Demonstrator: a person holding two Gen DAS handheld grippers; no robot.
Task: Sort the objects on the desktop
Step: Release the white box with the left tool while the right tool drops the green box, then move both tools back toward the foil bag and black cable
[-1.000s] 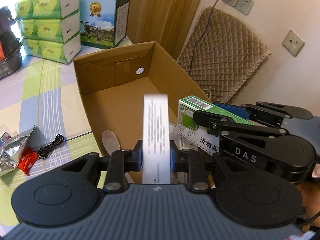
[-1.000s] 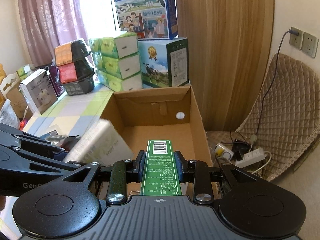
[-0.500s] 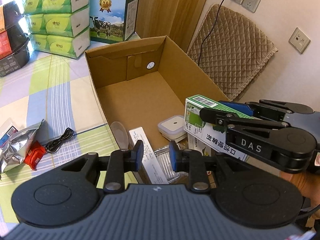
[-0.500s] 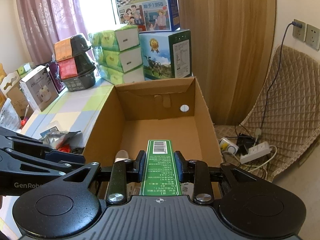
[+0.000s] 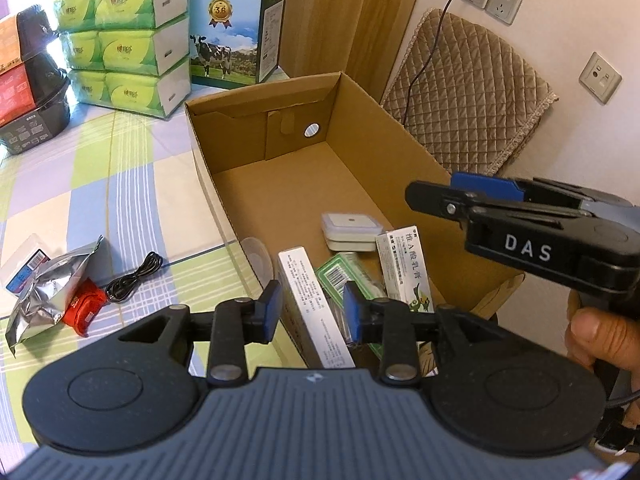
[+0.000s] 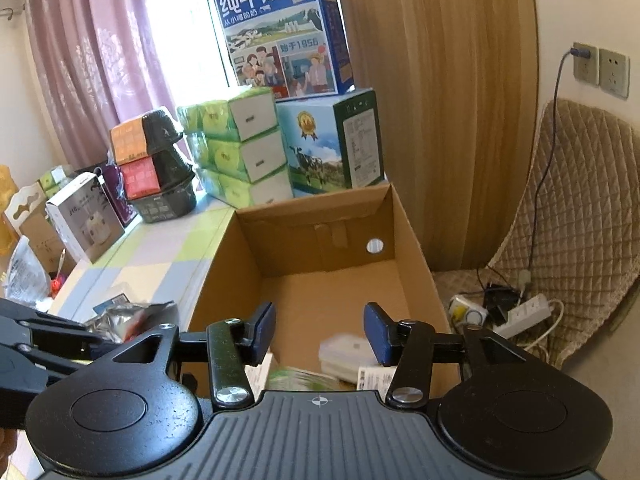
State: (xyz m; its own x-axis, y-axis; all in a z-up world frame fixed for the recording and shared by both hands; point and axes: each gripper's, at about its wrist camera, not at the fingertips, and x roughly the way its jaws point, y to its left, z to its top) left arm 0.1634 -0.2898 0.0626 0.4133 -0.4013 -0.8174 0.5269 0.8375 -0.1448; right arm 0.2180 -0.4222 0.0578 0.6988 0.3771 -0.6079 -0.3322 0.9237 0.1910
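An open cardboard box (image 5: 360, 104) (image 6: 412, 240) stands at the table's right edge. Inside its near end lie a white box (image 5: 310, 300), a green box (image 5: 348, 280) (image 6: 300, 378), a white-and-green carton (image 5: 404, 264) and a small white lidded container (image 5: 350, 228) (image 6: 344, 354). My left gripper (image 5: 312, 312) is open above the box's near end, holding nothing. My right gripper (image 6: 320, 332) (image 5: 460, 196) is open too, hovering over the box's right side with nothing between its fingers.
On the checked tablecloth (image 5: 100, 184) left of the box lie a silver foil pouch (image 5: 52, 300), a red packet (image 5: 82, 308) and a black cable (image 5: 132, 278). Tissue packs (image 5: 124, 40), milk cartons (image 5: 236, 36) and stacked bowls (image 5: 28, 80) stand behind. A quilted chair (image 5: 472, 104) stands right.
My left gripper let go of the white box, which now lies in the cardboard box. My right gripper opened and dropped the green box in beside it.
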